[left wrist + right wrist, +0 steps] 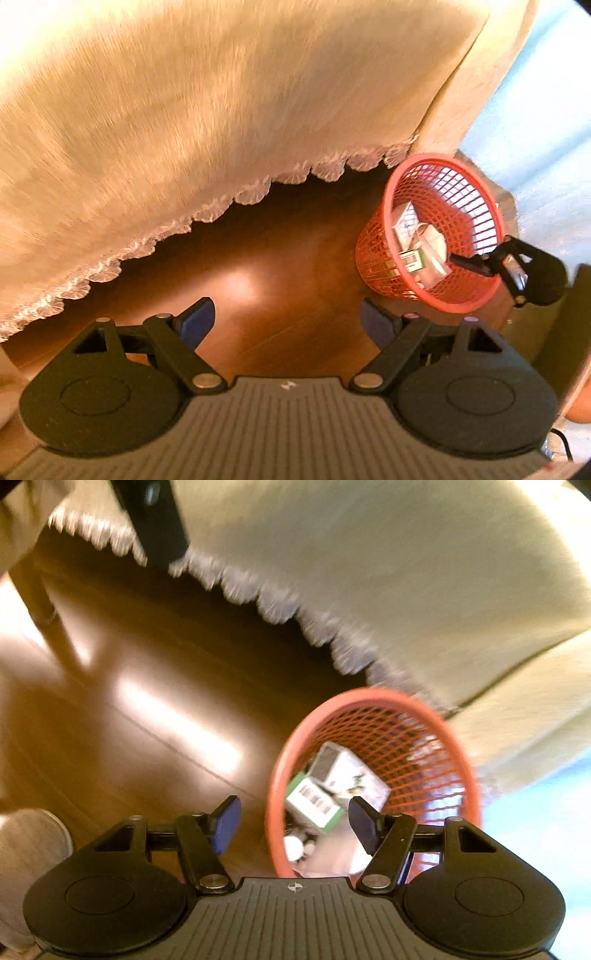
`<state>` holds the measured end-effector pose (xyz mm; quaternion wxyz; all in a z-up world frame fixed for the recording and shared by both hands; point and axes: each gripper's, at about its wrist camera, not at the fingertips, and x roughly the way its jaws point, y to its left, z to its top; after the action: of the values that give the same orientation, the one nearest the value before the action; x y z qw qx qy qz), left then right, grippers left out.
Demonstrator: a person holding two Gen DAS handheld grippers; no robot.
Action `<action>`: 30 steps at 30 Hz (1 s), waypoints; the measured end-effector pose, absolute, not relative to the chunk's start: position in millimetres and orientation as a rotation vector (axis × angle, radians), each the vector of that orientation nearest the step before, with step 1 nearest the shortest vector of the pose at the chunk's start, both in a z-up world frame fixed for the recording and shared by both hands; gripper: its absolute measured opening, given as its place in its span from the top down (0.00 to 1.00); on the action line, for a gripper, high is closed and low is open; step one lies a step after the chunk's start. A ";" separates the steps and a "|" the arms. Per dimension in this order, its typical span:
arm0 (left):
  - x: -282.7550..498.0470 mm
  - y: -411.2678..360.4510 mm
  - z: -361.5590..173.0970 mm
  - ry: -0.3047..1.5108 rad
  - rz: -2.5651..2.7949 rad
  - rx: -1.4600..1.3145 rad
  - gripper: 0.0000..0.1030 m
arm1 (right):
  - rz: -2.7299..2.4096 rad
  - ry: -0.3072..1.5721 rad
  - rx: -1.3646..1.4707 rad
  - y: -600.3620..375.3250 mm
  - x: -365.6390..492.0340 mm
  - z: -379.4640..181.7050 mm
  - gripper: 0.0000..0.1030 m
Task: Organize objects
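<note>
In the left wrist view, the left gripper point(286, 319) stood wide open and empty over bare wooden floor point(258, 258). The red mesh basket point(373, 254) stood to its right, already holding several small boxes point(413, 236), beside the cloth's lace hem point(221, 203).

In the right wrist view, the right gripper point(293, 823) hung open and empty above the basket's rim point(273, 797). Boxes point(314, 805) lay inside, so some tidying seemed done. Open floor point(147, 738) lay to the left.

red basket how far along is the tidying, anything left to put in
Done: the red basket on the wooden floor already holds small boxes. In hand: nothing; the right tongs stand open above the rim, and the left tongs are open over bare floor. Left: no loose items in view.
</note>
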<state>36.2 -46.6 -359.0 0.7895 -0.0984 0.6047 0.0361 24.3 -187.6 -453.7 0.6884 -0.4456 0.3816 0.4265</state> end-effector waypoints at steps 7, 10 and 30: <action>42.4 -57.2 -280.7 1.272 0.067 -0.164 0.16 | 0.748 1.004 -0.690 -197.1 41.8 -346.3 0.40; 46.0 -64.7 -237.1 1.250 0.061 -0.126 0.11 | 0.613 1.101 -0.515 -210.6 50.0 -295.4 0.40; 52.9 -107.7 -2.2 1.193 0.046 0.006 0.01 | 0.340 1.237 -0.088 -255.4 75.4 -45.6 0.40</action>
<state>52.9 -107.7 -2.2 0.8271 0.0028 0.5616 0.0217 75.4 -255.4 -45.6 0.8005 -0.0408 0.5766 0.1583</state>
